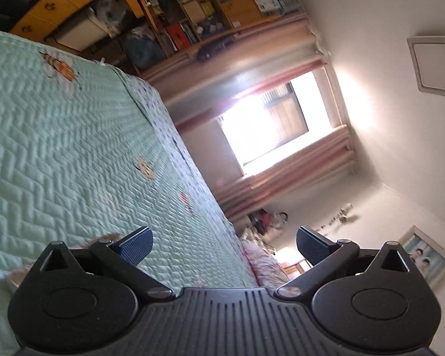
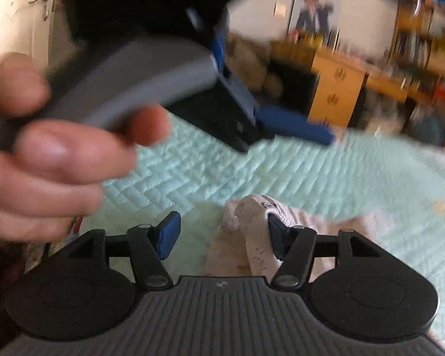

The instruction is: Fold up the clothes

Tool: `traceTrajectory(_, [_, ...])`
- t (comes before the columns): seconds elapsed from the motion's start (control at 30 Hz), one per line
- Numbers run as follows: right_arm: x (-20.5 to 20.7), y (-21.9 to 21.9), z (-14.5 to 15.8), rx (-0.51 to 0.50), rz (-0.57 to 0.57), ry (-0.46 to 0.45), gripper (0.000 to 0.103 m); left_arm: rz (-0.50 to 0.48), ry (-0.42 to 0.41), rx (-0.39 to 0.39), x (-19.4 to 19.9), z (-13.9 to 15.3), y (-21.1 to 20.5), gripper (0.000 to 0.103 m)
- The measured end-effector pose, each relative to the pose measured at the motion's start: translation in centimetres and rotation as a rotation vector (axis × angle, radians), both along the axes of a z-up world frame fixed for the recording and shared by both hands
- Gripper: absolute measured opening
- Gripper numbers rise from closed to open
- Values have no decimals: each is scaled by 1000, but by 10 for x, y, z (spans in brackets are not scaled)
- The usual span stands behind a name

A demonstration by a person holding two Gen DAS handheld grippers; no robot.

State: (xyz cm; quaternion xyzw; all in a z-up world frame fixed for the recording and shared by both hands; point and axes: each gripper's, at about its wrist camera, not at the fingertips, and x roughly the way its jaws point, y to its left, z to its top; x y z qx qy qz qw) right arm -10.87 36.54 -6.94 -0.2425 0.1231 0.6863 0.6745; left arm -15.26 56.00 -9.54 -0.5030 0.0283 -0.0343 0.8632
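A white garment with small dark print (image 2: 252, 246) lies bunched on the mint-green quilted bedspread (image 2: 326, 175). One fold of it drapes over the right-hand finger of my right gripper (image 2: 222, 235). Those jaws stand apart and do not press the cloth. A person's hand (image 2: 44, 160) holds the grey handle of my left gripper (image 2: 296, 126), which hovers over the bed further back, its blue fingers blurred. In the left wrist view my left gripper (image 1: 224, 244) is open with nothing between its pads, beside the bedspread (image 1: 74, 148). A pinkish bit of cloth (image 1: 83, 241) peeks out behind its left finger.
Wooden drawers and bookshelves (image 1: 178, 14) stand beyond the bed, beside a bright window (image 1: 276, 124) with striped curtains. A wooden desk (image 2: 335, 89) and a wall poster (image 2: 311, 14) sit behind the bed. A door with a handle (image 2: 41, 0) is at far left.
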Motion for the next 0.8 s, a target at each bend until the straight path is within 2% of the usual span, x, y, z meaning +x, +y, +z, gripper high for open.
traceTrajectory(0.03, [1, -12, 5, 17, -7, -11, 64, -13, 1, 2, 2, 1, -2, 102])
traceTrajectory(0.13, [9, -52, 17, 51, -49, -17, 64, -55, 94, 39, 16, -3, -16, 102])
traceTrajectory(0.23, [39, -113, 26, 58, -185, 82, 65, -124, 208, 81, 33, -13, -33, 102])
traceTrajectory(0.33, [90, -193, 24, 84, -426, 256, 68, -132, 343, 104, 44, -27, -47, 102])
traceTrajectory(0.4, [130, -254, 13, 138, -637, 400, 70, -135, 434, 118, 50, -36, -56, 102])
traceTrajectory(0.5, [189, -342, -12, 257, -956, 703, 71, -100, 508, 68, 50, -56, -57, 102])
traceTrajectory(0.57, [214, -382, -21, 322, -1063, 787, 72, -80, 503, 55, 47, -58, -54, 102])
traceTrajectory(0.6, [222, -394, -20, 329, -1085, 751, 72, -71, 499, 50, 46, -59, -52, 102])
traceTrajectory(0.67, [232, -402, -13, 272, -1121, 594, 72, -61, 512, 54, 45, -59, -53, 102])
traceTrajectory(0.8, [261, -407, -3, 176, -1104, 367, 72, -46, 560, 108, 55, -52, -60, 102])
